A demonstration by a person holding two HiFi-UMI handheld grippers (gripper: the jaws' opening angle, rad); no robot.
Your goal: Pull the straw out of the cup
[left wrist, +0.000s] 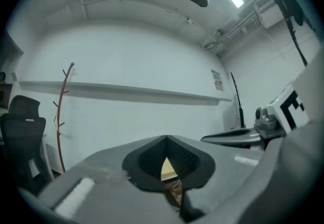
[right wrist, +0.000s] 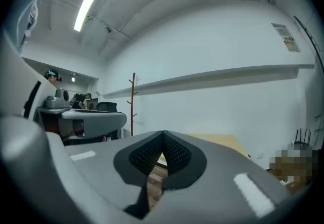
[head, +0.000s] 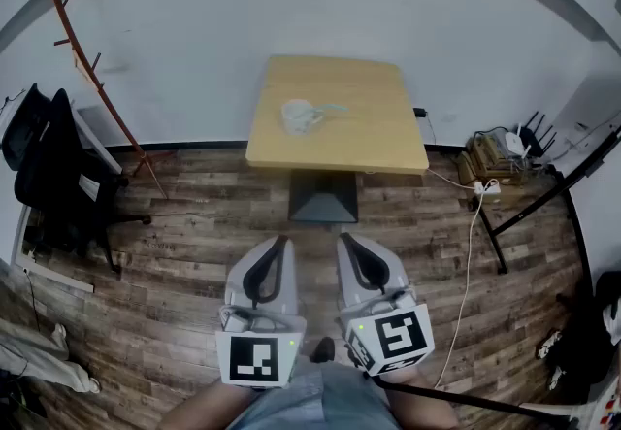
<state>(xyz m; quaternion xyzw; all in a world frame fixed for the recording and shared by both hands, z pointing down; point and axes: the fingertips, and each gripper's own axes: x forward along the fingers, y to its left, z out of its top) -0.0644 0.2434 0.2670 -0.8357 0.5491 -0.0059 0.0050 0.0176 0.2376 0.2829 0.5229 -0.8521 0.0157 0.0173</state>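
Note:
A clear plastic cup [head: 300, 115] lies on the small wooden table [head: 369, 142] far ahead of me, with a pale green straw [head: 333, 109] sticking out to its right. Both grippers hover low over the wood floor, well short of the table. My left gripper [head: 284, 241] is shut with nothing in it, its pads meeting at the tip [left wrist: 166, 137]. Beside it, my right gripper [head: 343, 238] is also shut and empty, its tip [right wrist: 163, 132] closed. The table's edge [right wrist: 220, 141] shows past the right jaws.
The table stands on a dark pedestal base [head: 323, 197]. A black office chair [head: 56, 166] and a red coat rack [head: 89, 64] are at the left. Cables, a power strip [head: 488, 187] and a router [head: 514, 142] lie at the right, by a black stand leg [head: 543, 193].

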